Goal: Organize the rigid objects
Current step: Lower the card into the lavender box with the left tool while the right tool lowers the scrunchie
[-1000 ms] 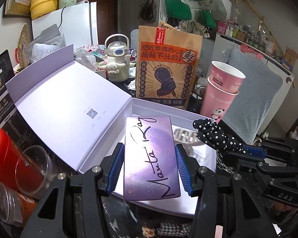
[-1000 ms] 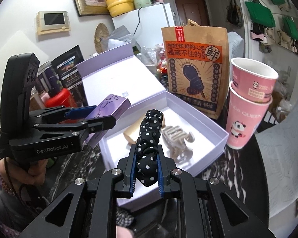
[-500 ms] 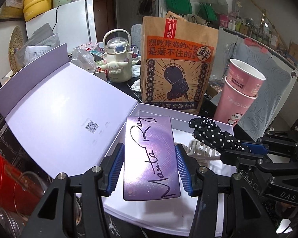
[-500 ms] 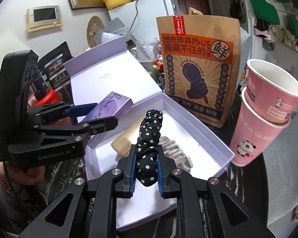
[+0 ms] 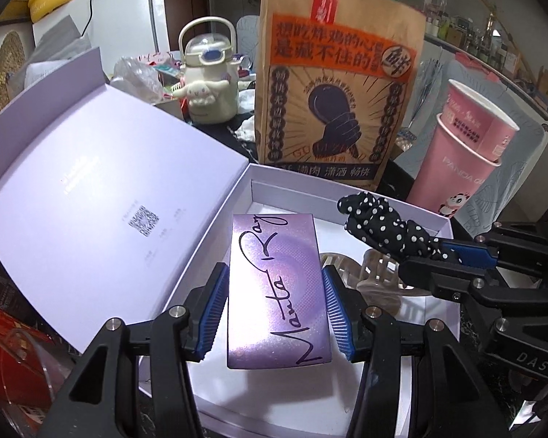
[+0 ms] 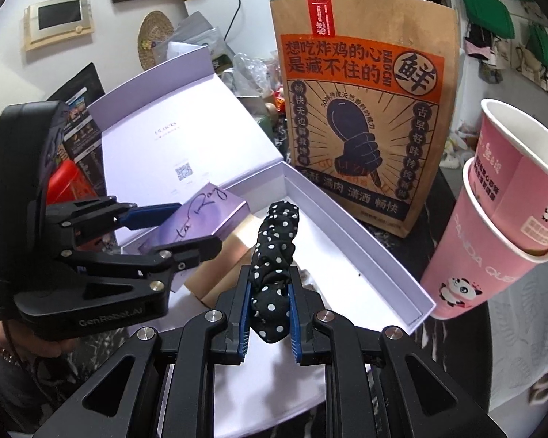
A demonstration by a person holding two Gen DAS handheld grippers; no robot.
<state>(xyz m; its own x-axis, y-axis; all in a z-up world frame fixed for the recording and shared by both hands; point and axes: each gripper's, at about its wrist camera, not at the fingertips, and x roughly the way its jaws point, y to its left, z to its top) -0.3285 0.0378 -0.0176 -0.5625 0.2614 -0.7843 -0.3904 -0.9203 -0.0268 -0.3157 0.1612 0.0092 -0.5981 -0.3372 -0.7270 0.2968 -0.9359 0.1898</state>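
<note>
Both clamped: left gripper (image 5: 276,304) holds the purple carton (image 5: 277,288) above the open white box (image 5: 350,189)'s hinge side; right gripper (image 6: 267,315) pinches the polka-dot scrunchie (image 6: 272,255) mid-box.

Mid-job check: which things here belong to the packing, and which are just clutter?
In the job:
purple box, in left gripper
polka-dot scrunchie, in right gripper
open white gift box
hair claw

Lying about:
paper bag
pink cups
kettle
</note>
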